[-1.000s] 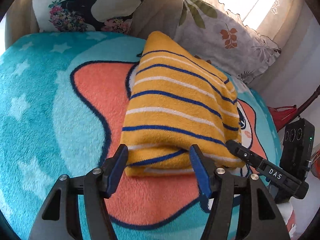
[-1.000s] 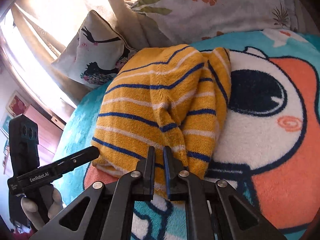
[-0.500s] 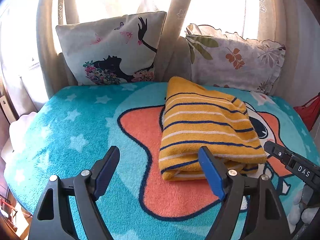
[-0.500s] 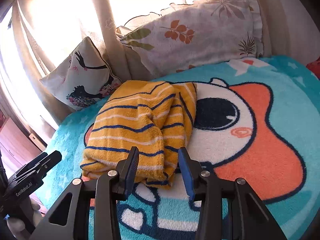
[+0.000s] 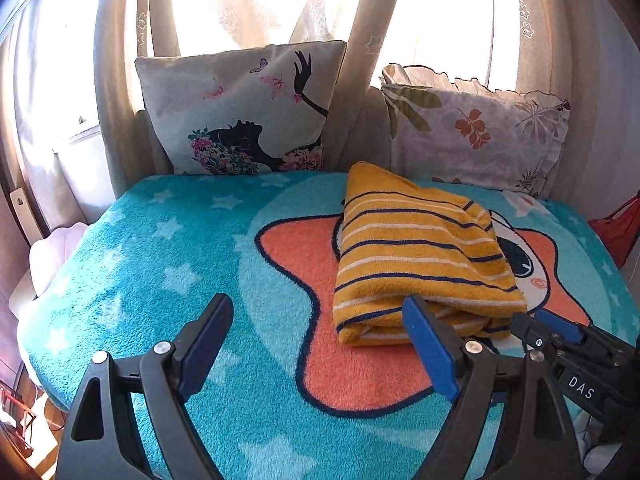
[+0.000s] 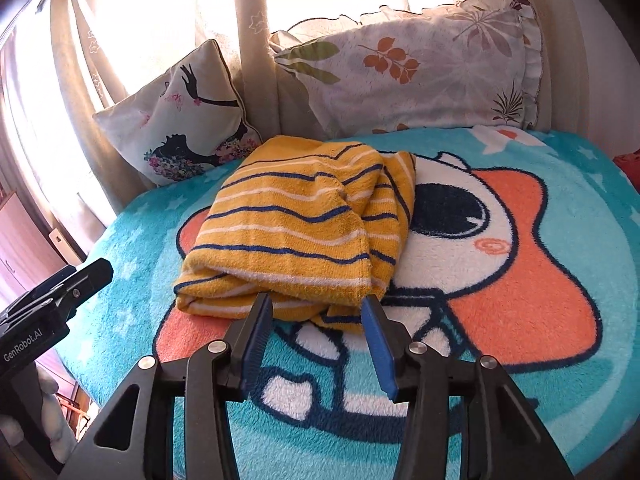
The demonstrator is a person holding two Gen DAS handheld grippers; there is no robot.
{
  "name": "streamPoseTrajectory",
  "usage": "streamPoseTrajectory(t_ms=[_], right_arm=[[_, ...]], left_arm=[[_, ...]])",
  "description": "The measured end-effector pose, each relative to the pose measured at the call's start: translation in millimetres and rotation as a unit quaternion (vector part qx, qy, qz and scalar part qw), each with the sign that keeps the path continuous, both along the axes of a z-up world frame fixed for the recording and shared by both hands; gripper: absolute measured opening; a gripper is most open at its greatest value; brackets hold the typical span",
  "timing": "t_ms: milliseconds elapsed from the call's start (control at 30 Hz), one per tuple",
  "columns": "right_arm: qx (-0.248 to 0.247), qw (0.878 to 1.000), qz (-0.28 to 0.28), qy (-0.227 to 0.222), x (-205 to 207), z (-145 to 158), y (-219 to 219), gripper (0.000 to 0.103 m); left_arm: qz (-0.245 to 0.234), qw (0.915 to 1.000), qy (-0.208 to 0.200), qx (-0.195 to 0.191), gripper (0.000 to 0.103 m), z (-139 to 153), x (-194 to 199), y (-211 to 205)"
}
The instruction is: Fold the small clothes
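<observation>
A yellow knit garment (image 5: 420,256) with blue and white stripes lies folded in a thick bundle on the teal cartoon blanket (image 5: 168,248). It also shows in the right wrist view (image 6: 296,236). My left gripper (image 5: 318,326) is open and empty, drawn back in front of the bundle's near left edge. My right gripper (image 6: 316,316) is open and empty, just short of the bundle's near edge. The right gripper's tip also shows in the left wrist view (image 5: 548,332), and the left gripper's in the right wrist view (image 6: 72,280).
A pillow with a black silhouette print (image 5: 248,112) and a leaf-print pillow (image 5: 476,128) lean against the curtains (image 5: 360,60) at the back. The blanket's edges drop off at left (image 5: 44,320) and front. A red item (image 5: 616,228) lies at the far right.
Both grippers have pulled back from the garment. The right gripper, shut on the garment's edge a second ago, has opened and let go. The left jaws have opened wider.
</observation>
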State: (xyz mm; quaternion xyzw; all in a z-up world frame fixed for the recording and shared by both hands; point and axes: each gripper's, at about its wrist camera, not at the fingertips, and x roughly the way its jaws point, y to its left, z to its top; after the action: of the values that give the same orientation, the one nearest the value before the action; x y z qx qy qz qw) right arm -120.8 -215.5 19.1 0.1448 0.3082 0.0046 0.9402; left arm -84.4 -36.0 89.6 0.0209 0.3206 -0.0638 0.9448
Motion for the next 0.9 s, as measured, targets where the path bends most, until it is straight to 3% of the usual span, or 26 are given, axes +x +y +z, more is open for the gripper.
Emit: streamPoseTrajectory(t_ms=[900], right_arm=[[-0.02,1.0,0.004,0.01,-3.3,2.5,19.0,0.053]], left_arm=[[0.056,0.9958,-0.07,0.014,0.1,14.9,-24.9,15.5]])
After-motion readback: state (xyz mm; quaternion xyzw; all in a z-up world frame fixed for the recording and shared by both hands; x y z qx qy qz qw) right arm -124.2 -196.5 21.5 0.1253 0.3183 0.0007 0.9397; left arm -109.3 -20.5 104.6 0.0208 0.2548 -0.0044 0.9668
